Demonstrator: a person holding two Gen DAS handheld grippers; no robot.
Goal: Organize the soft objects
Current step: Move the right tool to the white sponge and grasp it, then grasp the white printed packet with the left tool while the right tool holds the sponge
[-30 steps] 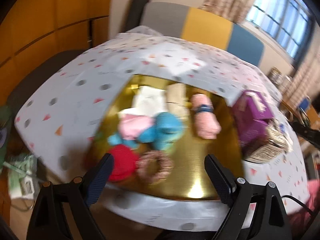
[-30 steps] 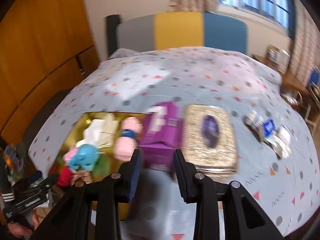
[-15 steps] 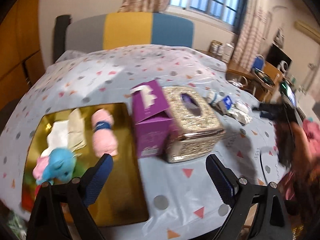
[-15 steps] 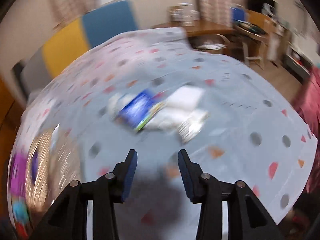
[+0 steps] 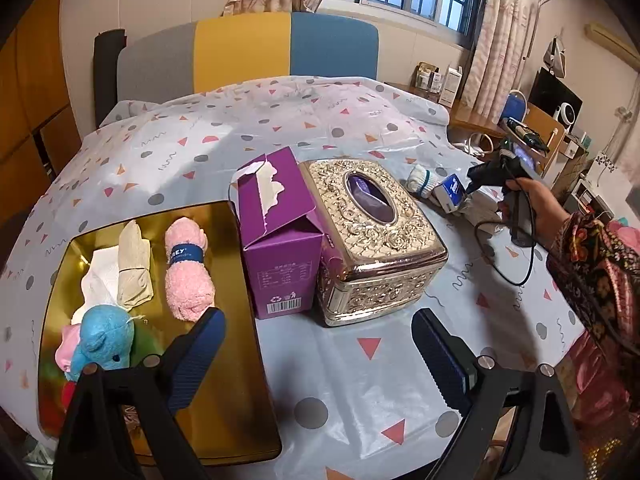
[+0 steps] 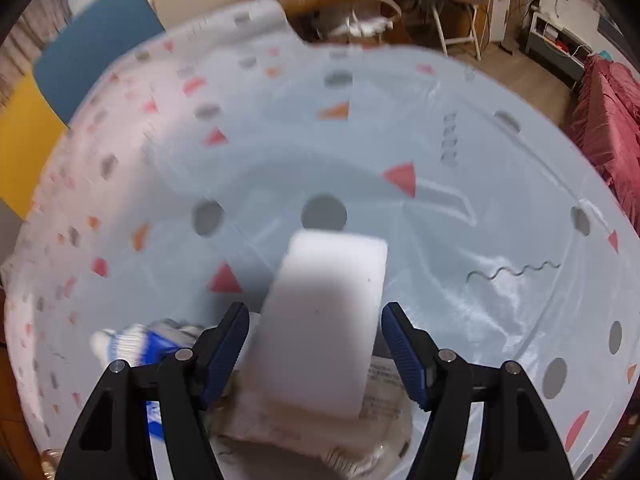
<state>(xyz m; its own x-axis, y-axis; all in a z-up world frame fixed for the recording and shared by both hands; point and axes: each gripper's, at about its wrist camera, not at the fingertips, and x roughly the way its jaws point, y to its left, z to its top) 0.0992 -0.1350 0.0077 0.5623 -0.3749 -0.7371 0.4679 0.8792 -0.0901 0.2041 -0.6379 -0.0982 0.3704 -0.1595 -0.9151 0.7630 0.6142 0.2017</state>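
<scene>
The right claw (image 6: 314, 332) was opening, its pads astride but clear of the white sponge block (image 6: 324, 320); the left claw (image 5: 318, 332) hung open.

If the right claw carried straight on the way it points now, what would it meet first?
Most likely the white sponge block, which already sits between the opening fingers of the right claw with gaps on both sides. It lies on crinkly packets; depth is blurred, so how near is unclear.

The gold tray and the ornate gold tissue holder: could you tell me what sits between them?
In the left wrist view, a purple tissue box stands between the gold tray and the ornate gold tissue holder, close against the holder.
</scene>
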